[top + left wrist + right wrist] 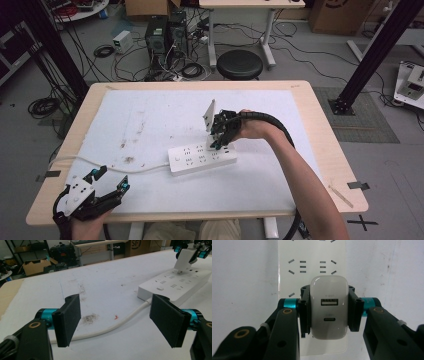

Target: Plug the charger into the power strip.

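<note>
Right gripper (329,312) was clamped on the white charger (329,307), one pad on each flat side, USB ports facing the camera — a grip that likely kept the body square so the prongs could stay aligned with the slots. The charger stood over the white power strip (202,158) near the table's middle; in the left gripper view its prongs met a socket on the strip (175,281), though how deep they sat I could not tell. Strip lay flat on the white mat (150,120), cord (115,166) trailing left. Left gripper (111,179) rested at the near-left edge, jaws wide apart and empty — parked well apart from the strip, probably out of the way.
</note>
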